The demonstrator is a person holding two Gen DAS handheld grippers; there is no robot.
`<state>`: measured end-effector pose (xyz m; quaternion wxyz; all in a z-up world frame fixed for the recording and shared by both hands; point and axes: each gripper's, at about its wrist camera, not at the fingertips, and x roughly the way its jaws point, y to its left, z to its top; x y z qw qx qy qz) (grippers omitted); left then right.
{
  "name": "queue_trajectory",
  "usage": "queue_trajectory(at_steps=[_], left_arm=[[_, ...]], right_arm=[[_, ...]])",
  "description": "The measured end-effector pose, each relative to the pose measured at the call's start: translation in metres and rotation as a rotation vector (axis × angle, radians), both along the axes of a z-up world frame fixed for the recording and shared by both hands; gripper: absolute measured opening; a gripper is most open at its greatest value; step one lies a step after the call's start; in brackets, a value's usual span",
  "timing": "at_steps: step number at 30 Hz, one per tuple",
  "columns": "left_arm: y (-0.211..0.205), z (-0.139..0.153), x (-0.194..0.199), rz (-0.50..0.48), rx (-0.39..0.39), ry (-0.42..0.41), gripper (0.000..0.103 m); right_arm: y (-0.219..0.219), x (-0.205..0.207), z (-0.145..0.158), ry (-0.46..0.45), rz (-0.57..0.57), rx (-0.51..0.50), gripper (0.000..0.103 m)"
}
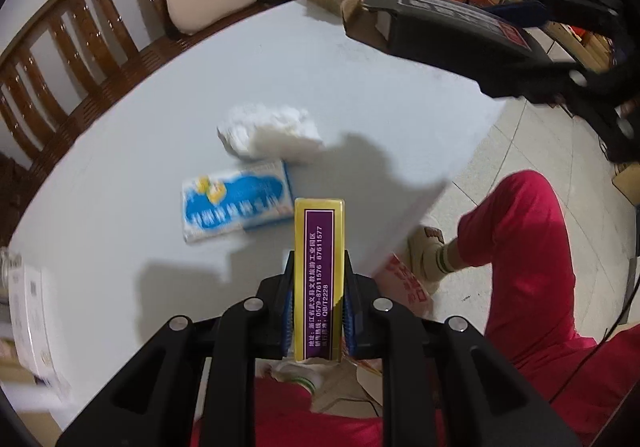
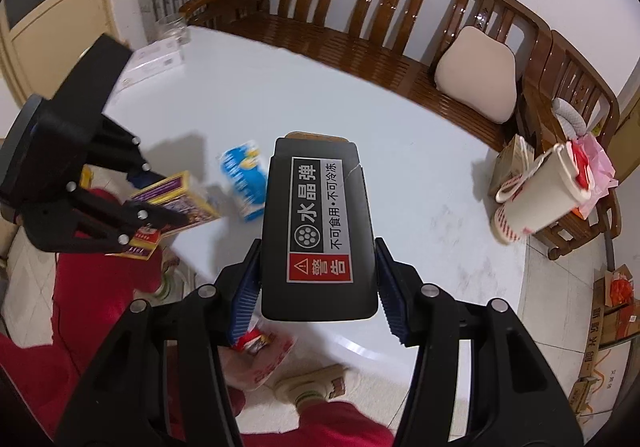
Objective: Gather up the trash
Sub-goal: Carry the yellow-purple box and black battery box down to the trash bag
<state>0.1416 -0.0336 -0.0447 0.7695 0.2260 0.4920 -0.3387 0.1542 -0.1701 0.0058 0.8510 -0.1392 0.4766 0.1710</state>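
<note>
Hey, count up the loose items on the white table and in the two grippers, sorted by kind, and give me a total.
Small boxes held in a gripper: 2, the yellow and purple box in the left gripper, the black box in the right gripper
Blue and white tissue packs: 1
Crumpled white tissue wads: 1
Total: 4

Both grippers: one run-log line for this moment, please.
left gripper: shut on yellow box | right gripper: shut on black box | on table: crumpled tissue, blue tissue pack
</note>
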Motion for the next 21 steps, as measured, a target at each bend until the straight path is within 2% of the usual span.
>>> queue_trajectory(at_steps=[8, 17, 21], left_arm=[[0.008, -0.025, -0.057, 0.016, -0.048, 0.034, 0.019], [0.007, -0.097, -0.101, 0.058, -0.052, 0.092, 0.019], [0.001, -0.125, -0.106, 0.080, -0.037, 0.095, 0.019]], right_arm=[[0.029, -0.068, -0.022, 0.023, 0.022, -0.005, 0.053], [0.046, -0.122, -0.065, 0.080, 0.013, -0.017, 0.053], [0.048, -0.135, -0.099, 0.140, -0.013, -0.008, 0.053]])
